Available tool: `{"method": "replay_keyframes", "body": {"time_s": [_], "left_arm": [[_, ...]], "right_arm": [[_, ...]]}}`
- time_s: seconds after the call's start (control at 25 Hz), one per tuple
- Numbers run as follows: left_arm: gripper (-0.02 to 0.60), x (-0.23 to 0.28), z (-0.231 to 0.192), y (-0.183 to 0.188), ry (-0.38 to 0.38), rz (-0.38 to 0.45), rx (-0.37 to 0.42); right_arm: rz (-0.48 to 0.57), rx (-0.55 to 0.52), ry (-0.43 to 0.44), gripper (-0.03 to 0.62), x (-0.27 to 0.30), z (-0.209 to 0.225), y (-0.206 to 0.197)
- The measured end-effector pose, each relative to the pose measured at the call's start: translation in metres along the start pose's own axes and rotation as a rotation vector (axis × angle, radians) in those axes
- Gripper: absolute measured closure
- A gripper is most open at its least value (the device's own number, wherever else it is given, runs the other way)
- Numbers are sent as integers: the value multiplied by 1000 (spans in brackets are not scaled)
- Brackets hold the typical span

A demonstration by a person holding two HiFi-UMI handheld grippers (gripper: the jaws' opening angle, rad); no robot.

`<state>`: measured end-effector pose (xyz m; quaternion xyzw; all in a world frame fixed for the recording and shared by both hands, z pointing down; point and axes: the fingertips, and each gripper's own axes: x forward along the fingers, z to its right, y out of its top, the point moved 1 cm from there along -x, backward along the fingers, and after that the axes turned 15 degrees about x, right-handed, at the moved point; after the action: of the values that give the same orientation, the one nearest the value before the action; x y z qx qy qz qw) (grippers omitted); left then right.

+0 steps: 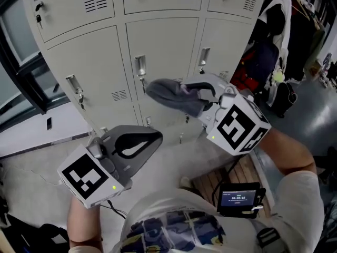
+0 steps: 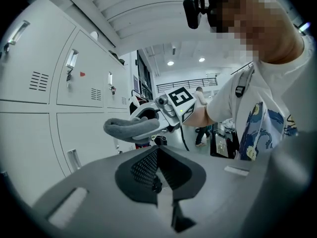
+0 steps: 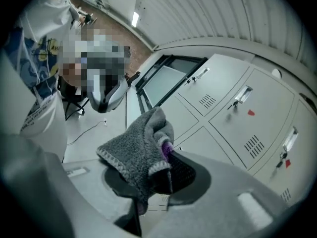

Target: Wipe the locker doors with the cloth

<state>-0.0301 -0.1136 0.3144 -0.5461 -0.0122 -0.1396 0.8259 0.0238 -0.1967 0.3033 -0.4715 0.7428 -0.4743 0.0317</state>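
Approach step, I reckon: right tool (image 1: 181,95) clenches grey fluffy cloth (image 1: 169,93) at 12 o'clock, seemingly just off pale grey metal locker doors (image 1: 163,41). Left tool (image 1: 154,137) closed & empty at 7. Next needs cloth pressed flat on a door.

Hanging coats (image 1: 274,41) right; wooden slats (image 1: 210,182), lit screen (image 1: 239,198) lower right.

Dark grey cloth (image 3: 136,155), purple patch at its edge. Pale grey locker doors (image 1: 163,46). Grey left tool (image 1: 156,136) and right tool (image 1: 202,96), black-and-white marker cubes.
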Motion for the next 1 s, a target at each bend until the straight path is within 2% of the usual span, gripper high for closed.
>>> {"method": "replay_keyframes", "body": {"time_s": [0.36,0.8,1.0], "left_arm": [[578,2,22,-9,-24,-29,-31],[578,5,43,-27,-40,-47,-48],[578,5,55,-36,-49,-50,-23]], "right_arm": [[13,158,43,490,-19,-41,-18],[29,222,65,490,-19,-71,-29],[-1,262,65,490,-25,-89,-44]]}}
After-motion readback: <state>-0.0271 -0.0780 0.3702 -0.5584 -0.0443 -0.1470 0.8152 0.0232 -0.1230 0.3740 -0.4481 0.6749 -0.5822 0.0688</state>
